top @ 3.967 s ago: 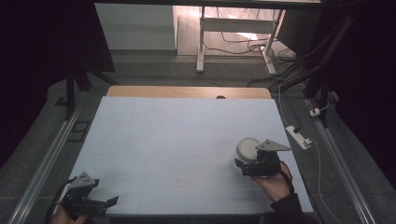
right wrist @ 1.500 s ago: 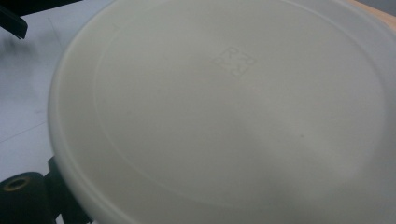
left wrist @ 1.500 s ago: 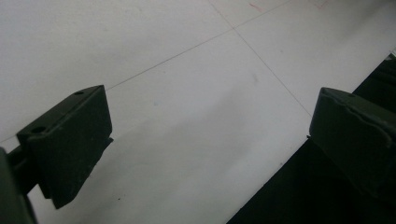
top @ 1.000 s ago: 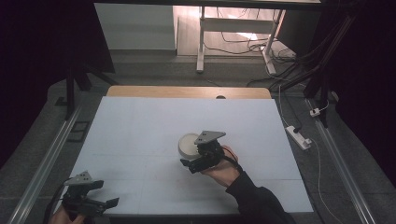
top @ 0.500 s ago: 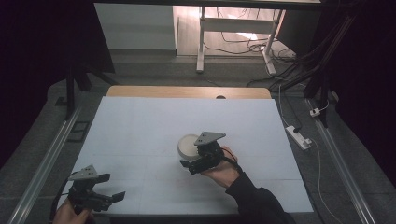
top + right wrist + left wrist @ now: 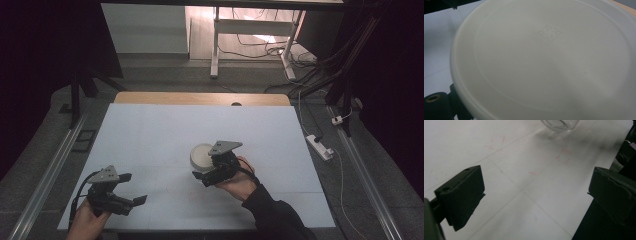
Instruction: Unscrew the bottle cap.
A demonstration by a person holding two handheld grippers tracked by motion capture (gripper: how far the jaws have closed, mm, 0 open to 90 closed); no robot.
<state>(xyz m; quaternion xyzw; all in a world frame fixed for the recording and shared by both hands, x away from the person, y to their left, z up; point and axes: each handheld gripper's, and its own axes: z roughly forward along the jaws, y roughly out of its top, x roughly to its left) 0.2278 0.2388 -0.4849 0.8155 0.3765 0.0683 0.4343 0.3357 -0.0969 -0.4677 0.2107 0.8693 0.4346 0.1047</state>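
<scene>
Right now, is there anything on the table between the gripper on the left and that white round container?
Nothing visible. Bare white table lies between the open left gripper and the white container, which the right gripper is at.

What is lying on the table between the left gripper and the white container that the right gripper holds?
Nothing. In the high view, the white sheet between the left gripper and the white container is bare.

Black grippers, grey three-cornered plates, square black fingers [image 6: 461, 195], dark sleeve [image 6: 275, 215].
</scene>
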